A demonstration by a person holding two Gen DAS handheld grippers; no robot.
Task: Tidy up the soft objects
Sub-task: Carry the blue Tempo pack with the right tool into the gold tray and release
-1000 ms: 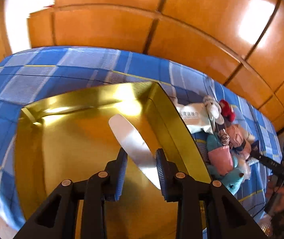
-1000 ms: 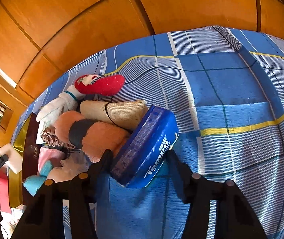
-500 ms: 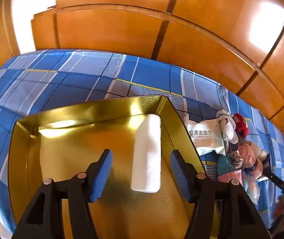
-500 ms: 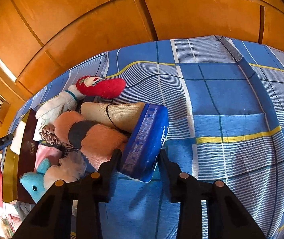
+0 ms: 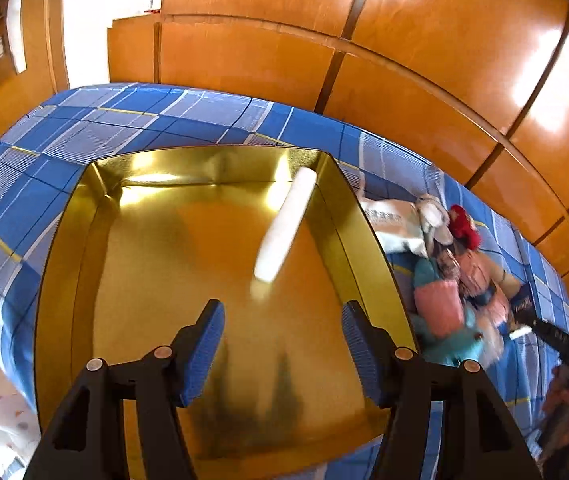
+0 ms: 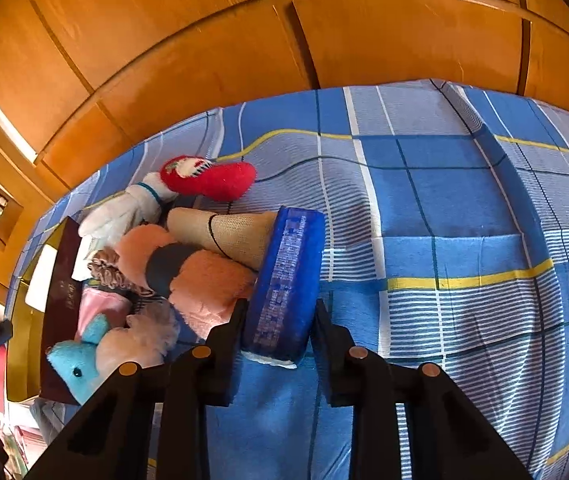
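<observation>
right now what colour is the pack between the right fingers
Blue, with darker print on its edge; the tissue pack shows best in the right wrist view.

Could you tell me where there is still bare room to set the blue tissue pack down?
Most of the gold box floor is bare, left of the white item. The bedspread right of the blue tissue pack is free too. The toy pile between them is crowded.

Both grippers are black plastic frames with triangular cut-outs and round brass-coloured rivets at the joints. The left gripper carries ribbed blue pads on its fingers. The right gripper has black fingers, and its pad faces are hidden.
</observation>
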